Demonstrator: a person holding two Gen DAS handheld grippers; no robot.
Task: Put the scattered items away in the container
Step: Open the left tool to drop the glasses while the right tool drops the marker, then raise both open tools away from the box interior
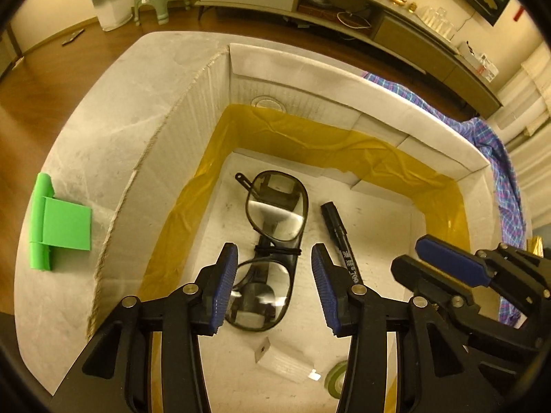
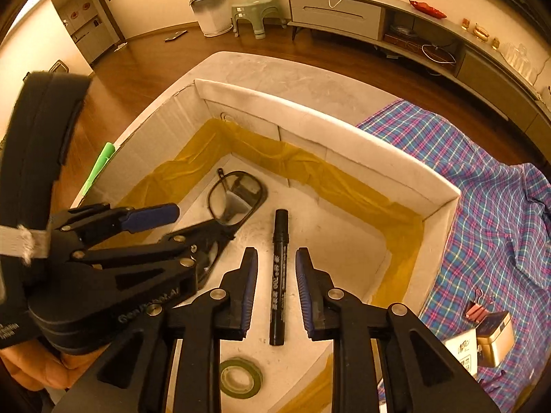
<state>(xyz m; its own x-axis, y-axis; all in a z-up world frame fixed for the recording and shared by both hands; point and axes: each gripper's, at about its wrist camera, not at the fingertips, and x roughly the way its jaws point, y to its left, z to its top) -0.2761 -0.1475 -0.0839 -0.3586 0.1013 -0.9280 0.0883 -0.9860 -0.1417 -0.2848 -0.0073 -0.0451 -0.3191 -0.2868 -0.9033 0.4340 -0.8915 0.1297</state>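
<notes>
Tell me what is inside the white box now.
Inside the box lie glasses, a black marker and a roll of green tape. Yellow tape lines the lower walls. The tools cover part of the floor, so anything under them is hidden.

marker [image 1: 341, 241]: white print along the barrel with the number "700" beside characters too small to read
left gripper [image 2: 193, 218]: embossed lettering on its black body, roughly "GenRobot.AI", partly blurred
box at four o'clock [image 2: 461, 351]: printed characters, unreadable
</notes>
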